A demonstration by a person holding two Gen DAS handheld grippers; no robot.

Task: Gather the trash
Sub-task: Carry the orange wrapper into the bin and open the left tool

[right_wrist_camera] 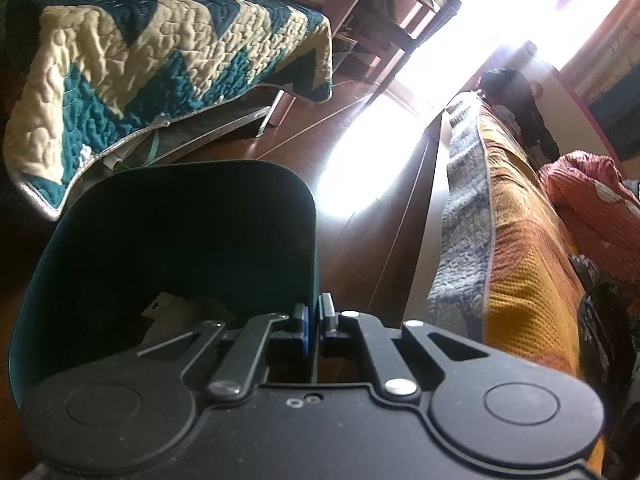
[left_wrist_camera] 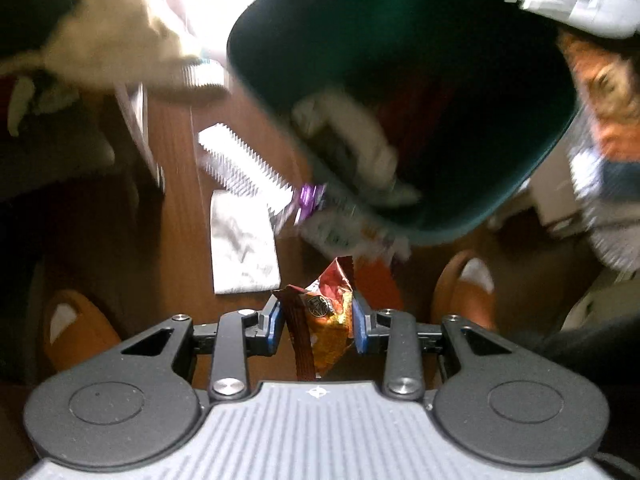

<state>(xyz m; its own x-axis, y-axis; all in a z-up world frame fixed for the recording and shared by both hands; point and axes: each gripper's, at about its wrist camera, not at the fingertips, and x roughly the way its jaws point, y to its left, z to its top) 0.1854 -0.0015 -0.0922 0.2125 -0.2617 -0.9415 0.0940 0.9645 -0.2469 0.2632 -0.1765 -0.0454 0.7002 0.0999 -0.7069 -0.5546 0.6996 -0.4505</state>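
My left gripper point(left_wrist_camera: 318, 312) is shut on a crumpled red-and-gold snack wrapper point(left_wrist_camera: 326, 320), held above the wooden floor. A dark green trash bin point(left_wrist_camera: 400, 92) hangs tilted just ahead of it, its mouth facing me, with pale trash point(left_wrist_camera: 348, 140) inside. A purple-and-silver wrapper point(left_wrist_camera: 308, 200) and a white paper sheet point(left_wrist_camera: 242, 240) lie on the floor by the bin's lip. My right gripper point(right_wrist_camera: 316, 320) is shut on the bin's rim point(right_wrist_camera: 314, 240), one finger inside and one outside. Paper scraps point(right_wrist_camera: 168, 308) show inside the bin.
A white comb-like strip point(left_wrist_camera: 244, 160) lies on the floor. Orange slippers point(left_wrist_camera: 464, 288) stand at either side. A teal-and-cream quilt point(right_wrist_camera: 160, 60) covers a bed on the left, an orange-and-grey quilt point(right_wrist_camera: 512, 240) another on the right, with brown floor point(right_wrist_camera: 380, 220) between.
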